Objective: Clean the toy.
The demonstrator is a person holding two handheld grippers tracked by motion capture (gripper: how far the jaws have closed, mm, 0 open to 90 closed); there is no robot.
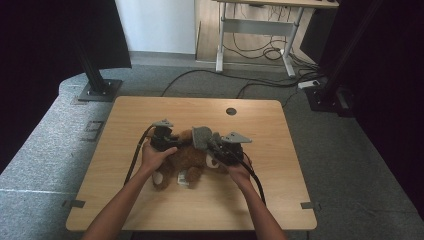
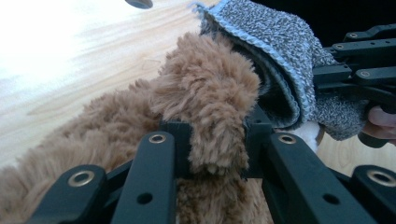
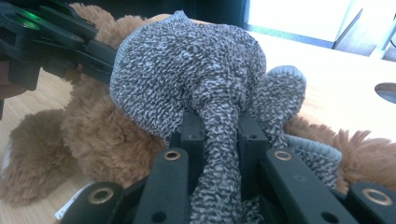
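Note:
A brown teddy bear (image 1: 186, 159) lies on the wooden table (image 1: 150, 120) between the person's hands. My left gripper (image 2: 217, 135) is shut on a tuft of the teddy bear's fur (image 2: 210, 93), likely an ear or limb. A grey knitted garment (image 3: 187, 70) covers part of the bear (image 3: 102, 135). My right gripper (image 3: 219, 135) is shut on a bunched fold of that knit. In the high view the left gripper (image 1: 165, 137) sits at the bear's left, the right gripper (image 1: 220, 147) at its right, with the grey garment (image 1: 201, 136) between them.
A round cable hole (image 1: 231, 111) is in the table's far side. Black stands (image 1: 100, 87) stand on the carpet behind the table, cables and a desk frame (image 1: 255, 30) farther back. A white tag (image 1: 183, 178) lies by the bear.

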